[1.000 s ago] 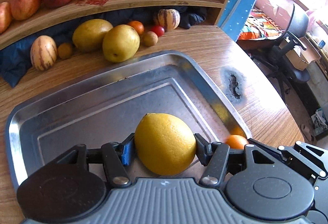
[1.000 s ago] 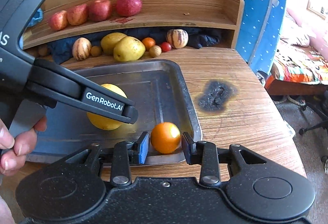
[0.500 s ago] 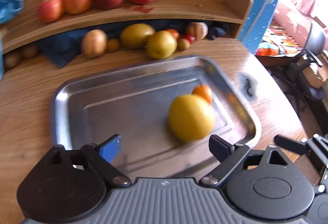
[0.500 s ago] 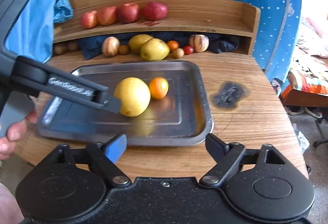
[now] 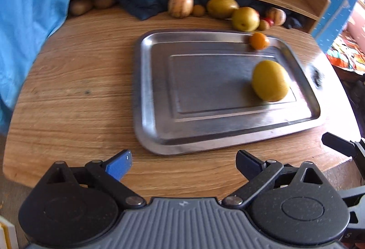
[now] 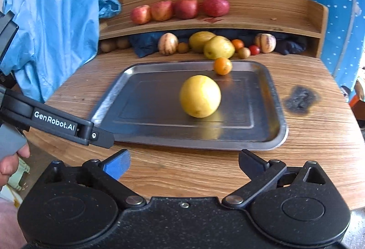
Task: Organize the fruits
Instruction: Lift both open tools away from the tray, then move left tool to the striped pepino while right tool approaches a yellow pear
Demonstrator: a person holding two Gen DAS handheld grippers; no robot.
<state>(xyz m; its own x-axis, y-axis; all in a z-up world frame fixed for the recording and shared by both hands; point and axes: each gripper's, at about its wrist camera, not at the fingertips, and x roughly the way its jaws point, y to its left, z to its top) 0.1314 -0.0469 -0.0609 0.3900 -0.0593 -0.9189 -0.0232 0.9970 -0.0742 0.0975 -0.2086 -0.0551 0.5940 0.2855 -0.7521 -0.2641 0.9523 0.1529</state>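
Blue garment [image 6: 52, 27]: seen hanging at the far left, draped past the table's left edge.
Left gripper [image 5: 183, 163]: held released over the near table edge, its jaws spread wide with nothing between them; in the right wrist view its black arm is seen at the near left, gripped by a hand [image 6: 9, 157].
Table [image 6: 319, 135]: a round-edged wooden surface with visible grain.
Shelf [image 6: 251, 14]: a curved wooden ledge raised along the far side of the table, backed by a wooden panel and a blue dotted cloth.
Apples [image 6: 180, 8]: four red ones lined up on the shelf's left half.
Loose fruits [image 6: 219, 47]: a row of striped, green, orange and red pieces is laid on the table under the shelf, with dark cloth behind them.
Tray [image 6: 109, 98]: a steel tray set in the middle of the table.
Yellow fruit [image 6: 200, 96]: placed on the tray, right of centre.
Small orange [image 6: 222, 66]: placed at the tray's far rim, apart from the yellow fruit.
Right gripper [image 6: 184, 163]: held released, jaws wide apart and empty, near the table's near edge.
Burn mark [image 6: 301, 99]: a dark patch seen on the wood right of the tray.
Room: colourful fabric is glimpsed at the far right.
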